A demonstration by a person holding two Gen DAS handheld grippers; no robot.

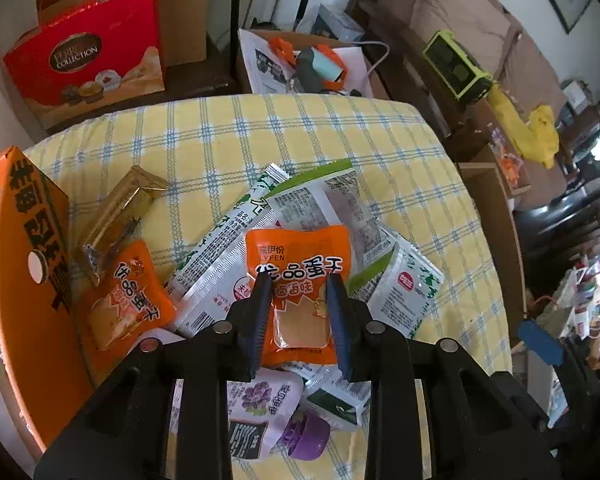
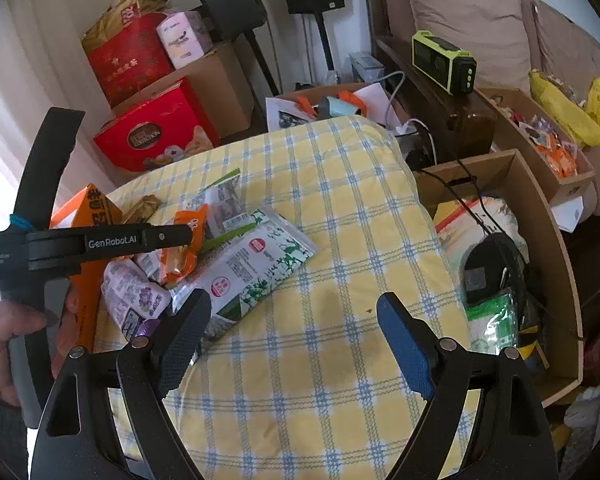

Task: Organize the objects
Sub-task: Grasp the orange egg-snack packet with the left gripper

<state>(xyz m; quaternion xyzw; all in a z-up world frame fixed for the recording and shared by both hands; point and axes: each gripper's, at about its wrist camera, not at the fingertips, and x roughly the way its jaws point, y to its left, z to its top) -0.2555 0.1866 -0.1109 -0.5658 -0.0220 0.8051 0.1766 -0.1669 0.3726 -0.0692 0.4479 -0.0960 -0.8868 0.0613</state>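
The orange box point(image 1: 24, 264) stands left of my left fingers point(image 1: 300, 280), which are clamped on the orange snack packet point(image 1: 300, 264) atop the pile. Right fingers point(image 2: 296, 308) hang apart over bare bench point(image 2: 340, 220). Next, I judge: lift it clear toward the box.

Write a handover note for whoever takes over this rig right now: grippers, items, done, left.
Left gripper: fingers closed on the orange snack packet atop the pile, not yet lifted.
Right gripper: open, empty, over bare checked cloth.
Items: green-white packets, second orange packet, gold packet, purple pouch heaped beside the orange box.
Done: little, judging by the heap.
Left: sort the pile.
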